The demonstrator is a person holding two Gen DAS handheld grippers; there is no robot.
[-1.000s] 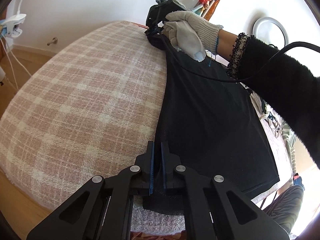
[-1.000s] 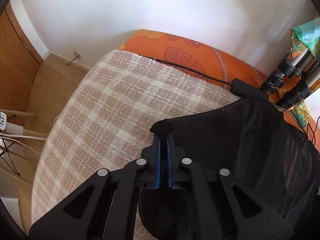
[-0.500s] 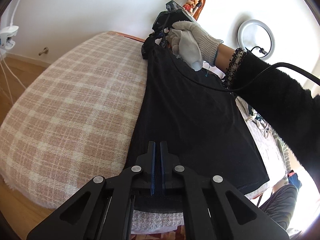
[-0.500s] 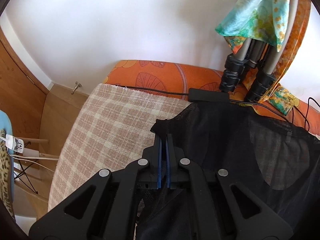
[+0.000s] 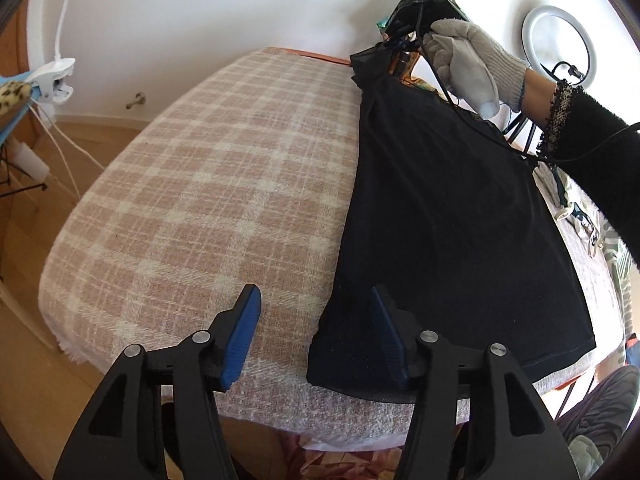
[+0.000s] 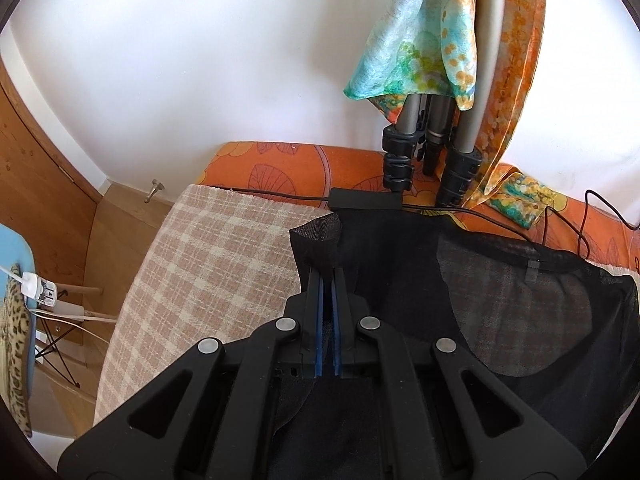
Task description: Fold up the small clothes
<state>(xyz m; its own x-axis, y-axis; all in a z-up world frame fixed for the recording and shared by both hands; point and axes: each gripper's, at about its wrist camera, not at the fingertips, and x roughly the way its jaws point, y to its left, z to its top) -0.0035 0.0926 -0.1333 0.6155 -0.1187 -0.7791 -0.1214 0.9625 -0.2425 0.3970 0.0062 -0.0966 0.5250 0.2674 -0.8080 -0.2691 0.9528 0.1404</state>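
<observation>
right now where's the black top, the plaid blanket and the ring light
black top (image 5: 448, 208), left wrist view, middle of the fabric panel
plaid blanket (image 5: 224, 184), left wrist view, bare checked area left of the top
ring light (image 5: 560, 40), left wrist view, centre of its white disc

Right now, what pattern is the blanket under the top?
Pink-and-cream plaid blanket under the black top; clearest in the left wrist view.

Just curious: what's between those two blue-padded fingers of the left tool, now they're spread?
Mostly bare checked blanket; the black garment's lower corner lies by the right finger, unpinched. The left wrist view shows it.
</observation>
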